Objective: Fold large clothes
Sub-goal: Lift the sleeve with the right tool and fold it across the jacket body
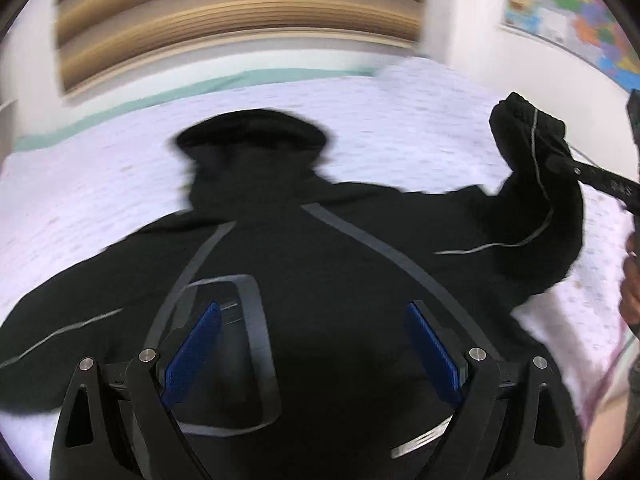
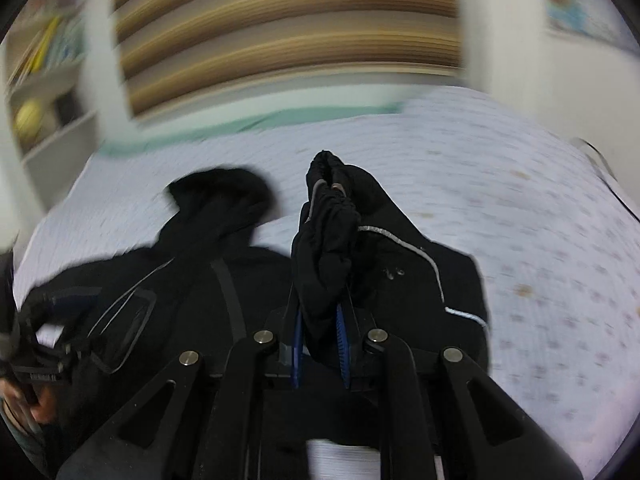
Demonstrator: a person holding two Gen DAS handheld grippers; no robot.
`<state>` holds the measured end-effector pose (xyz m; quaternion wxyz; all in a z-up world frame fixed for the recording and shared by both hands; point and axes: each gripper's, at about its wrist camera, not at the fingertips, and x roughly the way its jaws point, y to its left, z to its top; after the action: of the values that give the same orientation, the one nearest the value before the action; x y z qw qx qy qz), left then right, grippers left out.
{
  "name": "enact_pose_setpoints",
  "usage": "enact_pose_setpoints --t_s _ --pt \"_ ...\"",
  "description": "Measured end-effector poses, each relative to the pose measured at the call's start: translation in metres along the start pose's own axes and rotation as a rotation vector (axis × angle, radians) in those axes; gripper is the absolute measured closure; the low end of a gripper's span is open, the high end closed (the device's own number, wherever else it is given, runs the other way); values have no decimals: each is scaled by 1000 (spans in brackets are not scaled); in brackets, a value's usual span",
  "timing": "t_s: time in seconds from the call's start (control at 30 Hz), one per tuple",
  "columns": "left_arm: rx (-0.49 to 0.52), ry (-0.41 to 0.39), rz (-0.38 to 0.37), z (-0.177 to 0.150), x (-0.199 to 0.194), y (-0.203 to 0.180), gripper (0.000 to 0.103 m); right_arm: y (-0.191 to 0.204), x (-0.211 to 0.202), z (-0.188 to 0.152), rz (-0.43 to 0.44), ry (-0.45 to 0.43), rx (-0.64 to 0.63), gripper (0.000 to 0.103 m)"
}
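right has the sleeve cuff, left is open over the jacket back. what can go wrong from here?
1. The right gripper pinches only the bunched sleeve cuff; that thin hold could slip mid-swing.
2. The left gripper hangs open above the black jacket, pinning nothing, so the body may drag across the bedsheet as the sleeve is pulled.
3. The hood lies bunched and may fold in crooked.

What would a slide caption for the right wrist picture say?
Right gripper lifts the black jacket's sleeve cuff above the patterned bedsheet.
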<state>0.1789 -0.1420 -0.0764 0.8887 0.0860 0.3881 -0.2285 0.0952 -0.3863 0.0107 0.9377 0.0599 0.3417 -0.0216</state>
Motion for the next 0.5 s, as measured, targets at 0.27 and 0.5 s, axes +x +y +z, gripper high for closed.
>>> enact_pose_setpoints --t_s 0.27,0.5 --pt "-152 51 3 -42 -7 85 10 139 83 -25 110 167 -156 86" --pt "-193 99 -65 -55 32 93 10 203 161 -74 167 301 -163 84"
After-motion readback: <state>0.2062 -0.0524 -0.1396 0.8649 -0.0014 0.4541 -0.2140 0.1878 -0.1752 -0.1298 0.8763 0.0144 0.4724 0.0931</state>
